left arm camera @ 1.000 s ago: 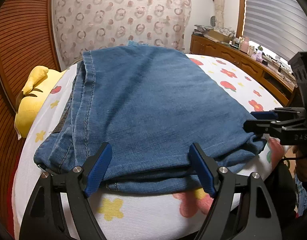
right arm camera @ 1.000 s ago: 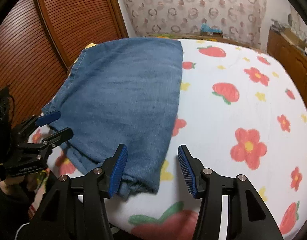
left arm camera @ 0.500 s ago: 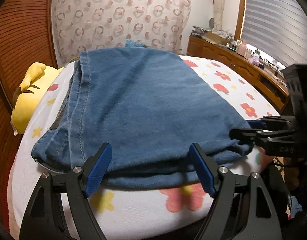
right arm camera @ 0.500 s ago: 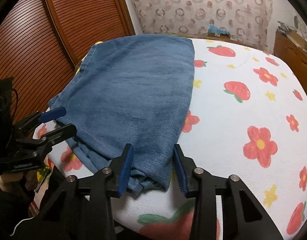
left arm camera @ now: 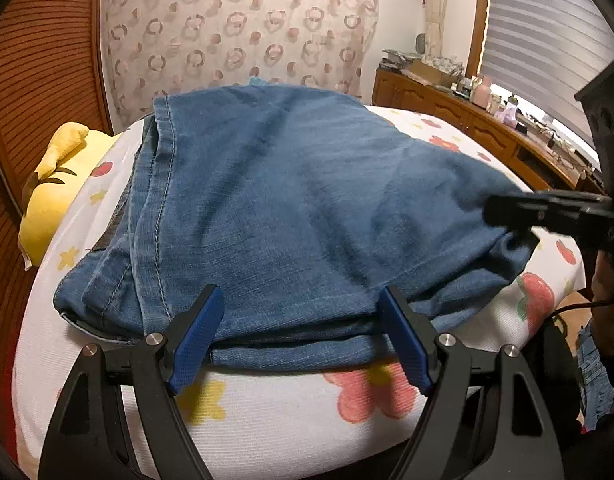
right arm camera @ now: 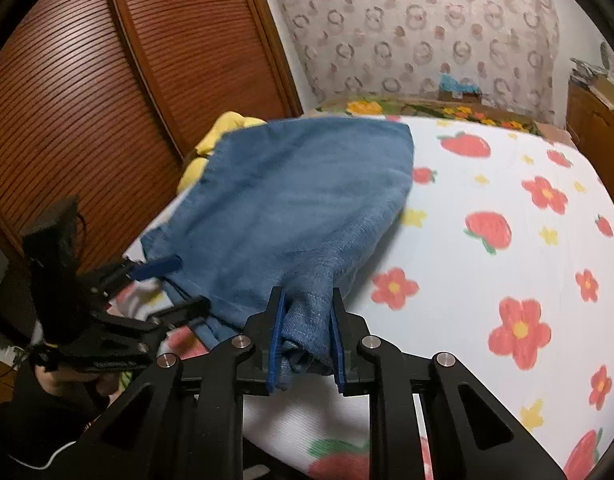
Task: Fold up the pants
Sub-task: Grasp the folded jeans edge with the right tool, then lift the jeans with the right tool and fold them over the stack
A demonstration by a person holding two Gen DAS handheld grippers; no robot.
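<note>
Folded blue denim pants (left arm camera: 299, 208) lie on the flower-print bed sheet (left arm camera: 275, 412). My left gripper (left arm camera: 303, 340) is open, its blue pads astride the near folded edge of the pants. My right gripper (right arm camera: 307, 336) is shut on the bunched near corner of the pants (right arm camera: 291, 208) and lifts it a little off the sheet. In the left wrist view the right gripper (left arm camera: 507, 216) shows at the right, on the pants' corner. In the right wrist view the left gripper (right arm camera: 167, 284) shows at the left edge of the pants.
A yellow plush toy (left arm camera: 55, 184) lies at the left edge of the bed by the brown slatted doors (right arm camera: 107, 92). A wooden dresser (left arm camera: 479, 128) with clutter stands at the right. A patterned curtain (left arm camera: 235, 28) hangs behind the bed.
My right gripper has closed on the near corner of the pants and raised it, bunching the cloth. My left gripper stays open at the near edge.
</note>
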